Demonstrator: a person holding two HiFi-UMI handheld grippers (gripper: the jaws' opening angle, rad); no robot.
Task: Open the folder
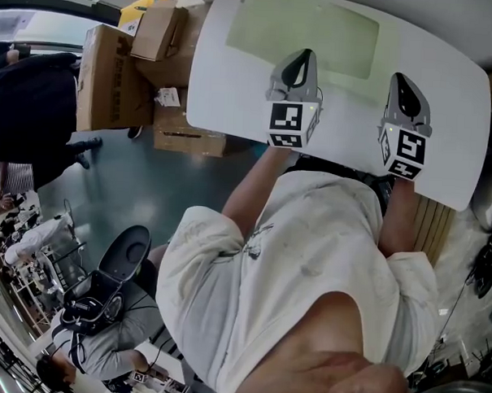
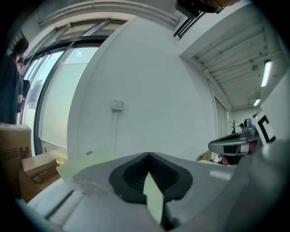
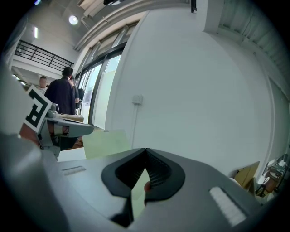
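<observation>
Both grippers sit side by side over the near edge of the white table (image 1: 453,119). Left gripper (image 1: 298,65): jaws pressed together, nothing clamped. Right gripper (image 1: 404,86): same, tips meeting, empty. Closed tips likely suit slipping under a cover. Beyond them the pale green folder (image 1: 306,30) lies flat, seemingly closed, untouched
</observation>
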